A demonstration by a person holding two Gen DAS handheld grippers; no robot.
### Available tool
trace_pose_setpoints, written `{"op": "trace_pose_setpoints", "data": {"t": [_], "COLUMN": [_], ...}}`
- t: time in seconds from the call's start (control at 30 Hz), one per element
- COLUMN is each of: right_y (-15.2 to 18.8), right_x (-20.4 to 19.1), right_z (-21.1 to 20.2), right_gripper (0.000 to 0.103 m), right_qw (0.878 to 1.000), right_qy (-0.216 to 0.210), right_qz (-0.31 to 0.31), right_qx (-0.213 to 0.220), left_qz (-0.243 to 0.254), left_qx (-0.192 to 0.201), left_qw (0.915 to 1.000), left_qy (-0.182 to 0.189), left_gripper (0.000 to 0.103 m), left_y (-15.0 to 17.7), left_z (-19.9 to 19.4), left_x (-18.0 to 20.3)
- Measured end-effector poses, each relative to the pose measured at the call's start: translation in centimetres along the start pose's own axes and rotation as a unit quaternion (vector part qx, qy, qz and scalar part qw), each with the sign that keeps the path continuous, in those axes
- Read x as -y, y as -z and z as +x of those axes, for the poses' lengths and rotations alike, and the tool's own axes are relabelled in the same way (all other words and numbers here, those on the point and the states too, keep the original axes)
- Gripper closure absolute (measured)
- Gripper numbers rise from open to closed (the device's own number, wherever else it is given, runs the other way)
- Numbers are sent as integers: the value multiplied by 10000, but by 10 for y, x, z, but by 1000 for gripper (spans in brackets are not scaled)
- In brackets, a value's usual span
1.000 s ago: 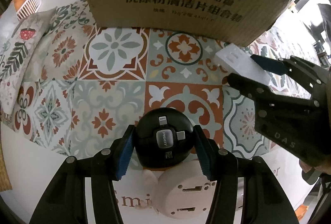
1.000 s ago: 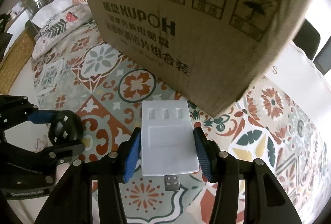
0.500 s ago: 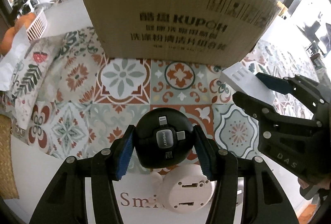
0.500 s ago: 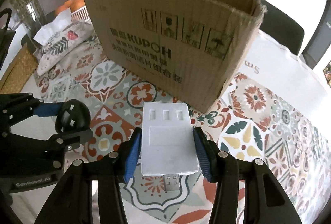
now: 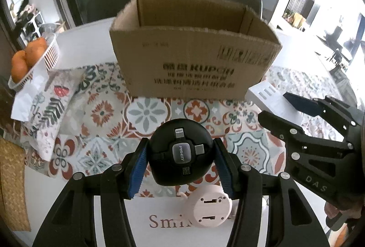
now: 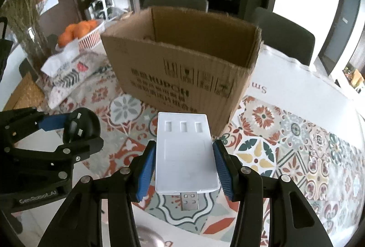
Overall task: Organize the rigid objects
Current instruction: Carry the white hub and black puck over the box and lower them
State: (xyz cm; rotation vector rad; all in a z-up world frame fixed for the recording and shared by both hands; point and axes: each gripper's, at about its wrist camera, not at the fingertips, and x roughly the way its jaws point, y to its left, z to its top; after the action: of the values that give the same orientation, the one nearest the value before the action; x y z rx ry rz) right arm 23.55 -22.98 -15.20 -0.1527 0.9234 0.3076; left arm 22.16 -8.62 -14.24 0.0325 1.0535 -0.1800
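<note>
Above the patterned table, short of the cardboard box (image 5: 196,46) at 12 o'clock: left gripper (image 5: 180,162) clamped on black cable reel (image 5: 180,155), right gripper (image 6: 184,167) clamped on white USB hub (image 6: 186,151). Best lifted clear of the near wall before loosening jaws.

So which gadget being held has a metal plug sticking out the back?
The flat white USB hub in the right hand-held gripper. The round black cable reel in the left hand-held gripper shows no such plug.
</note>
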Motion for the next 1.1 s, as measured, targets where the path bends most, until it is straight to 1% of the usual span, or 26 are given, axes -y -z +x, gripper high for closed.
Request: {"op": "trace_pose_setpoints", "data": {"t": [0.43, 0.87, 1.1], "right_y": [-22, -43, -59], "right_x": [-15, -24, -24], "right_z": [-52, -87, -99], "right_gripper": [52, 52, 52], "right_qw": [9975, 9923, 9886], "right_qy": [182, 394, 477], "right_qz": [309, 540, 712], "right_qx": [602, 1047, 1238], "left_qz": [172, 309, 419], "left_qx": [668, 1103, 1301], "left_qw": [9976, 9929, 9898], "left_qy": [113, 306, 409], "left_gripper": [48, 48, 48], "left_y": [-20, -43, -65], "left_z": [-52, -88, -100], "left_x": [-12, -16, -18]}}
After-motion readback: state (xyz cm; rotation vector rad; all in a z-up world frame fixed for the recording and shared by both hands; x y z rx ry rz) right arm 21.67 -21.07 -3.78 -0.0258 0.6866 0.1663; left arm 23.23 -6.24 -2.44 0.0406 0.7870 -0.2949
